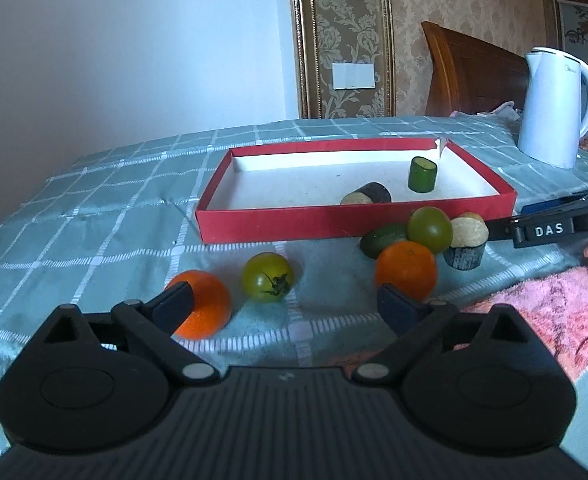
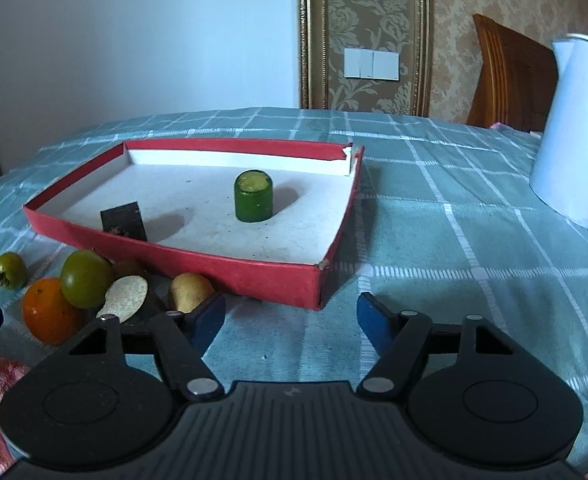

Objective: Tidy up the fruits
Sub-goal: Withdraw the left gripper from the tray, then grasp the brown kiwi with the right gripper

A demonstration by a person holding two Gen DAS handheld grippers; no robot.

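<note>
1. Table (image 2: 434, 216): covered in a teal checked cloth and carries everything listed here.
2. Red tray (image 1: 350, 222), white inside: lies ahead of both tongs, its near wall facing them. A far corner is torn.
3. White kettle (image 1: 554, 108): stands far ahead and right of the left tongs, beyond the tray's right end.
4. Pink towel (image 1: 550, 312): lies on the cloth right of the left tongs.
5. Left tongs (image 1: 286, 300): jaws wide apart, nothing between the pads. The left pad shows in front of an orange (image 1: 204, 304); contact cannot be told. The right pad sits just in front of a second orange (image 1: 406, 270).
6. Right tongs (image 2: 290, 318): jaws apart over bare cloth, nothing gripped, just short of the tray's near corner.
7. Green tomato with stem (image 1: 267, 282): sits ahead of the left tongs, between the two oranges, outside the tray.
8. Cluster ahead and right of the left tongs, against the tray's near wall: a second green tomato (image 1: 430, 229), a dark green fruit (image 1: 382, 239) and a dark-skinned cut piece (image 1: 466, 245) with a pale top. The right wrist view also shows a pear-like fruit (image 2: 190, 291) just ahead of the right tongs' left pad.
9. Inside the tray: a green cut cylinder (image 2: 253, 196) stands upright, and a dark cut piece (image 1: 368, 195) lies on its side near the front wall.
</note>
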